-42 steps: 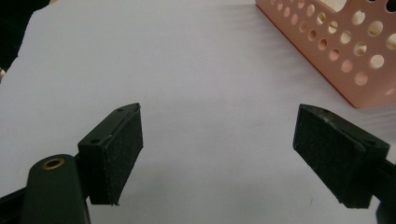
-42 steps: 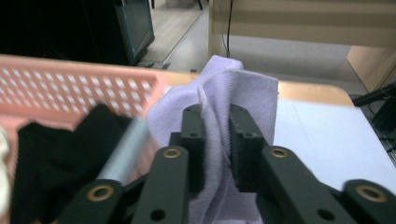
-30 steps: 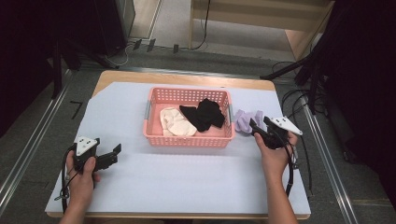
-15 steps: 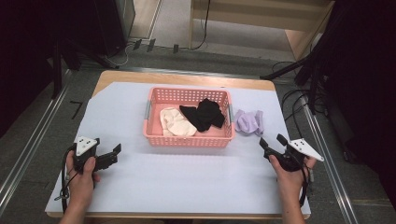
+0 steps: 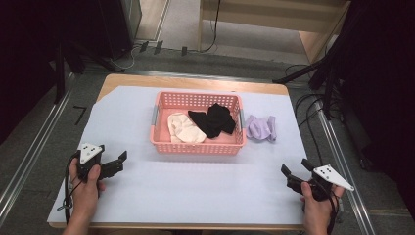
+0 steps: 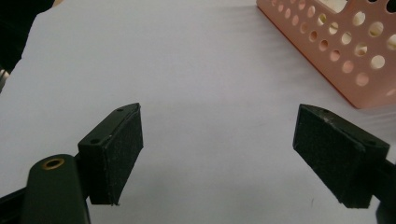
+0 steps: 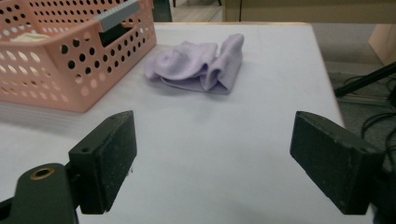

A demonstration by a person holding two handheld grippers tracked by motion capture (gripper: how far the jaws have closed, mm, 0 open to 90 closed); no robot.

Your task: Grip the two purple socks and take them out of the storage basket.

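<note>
Your right tongs [image 5: 297, 170] sit near the front right corner of the bench [image 5: 195, 196], held in your right hand [image 5: 318, 208]. Their jaws have just been opening and now stand wide apart, with nothing between them but bare white bench surface. In the right gripper view the two black pads [image 7: 112, 158] frame the lilac cloth [image 7: 201, 65], which lies crumpled on the bench well ahead of them, clear of the jaws.

From the high view, the lilac cloth [image 5: 262, 128] rests on the bench just beside the right end of the pink basket [image 5: 195, 144], outside it. Whether it touches the basket wall I cannot tell. The basket stands in the middle of the bench, toward the far side, and holds a cream cloth [image 5: 185, 128] on its left and a black cloth [image 5: 213, 120] on its right, the two overlapping in the middle.

Your left tongs [image 5: 117, 161] rest near the front left part of the bench in your left hand [image 5: 85, 188], pointing toward the basket. Their jaws are also spread wide with nothing in them; in the left gripper view the pads [image 6: 119, 149] stand over bare bench, and a corner of the pink basket [image 6: 345, 51] shows at the upper right, well apart from them.
</note>
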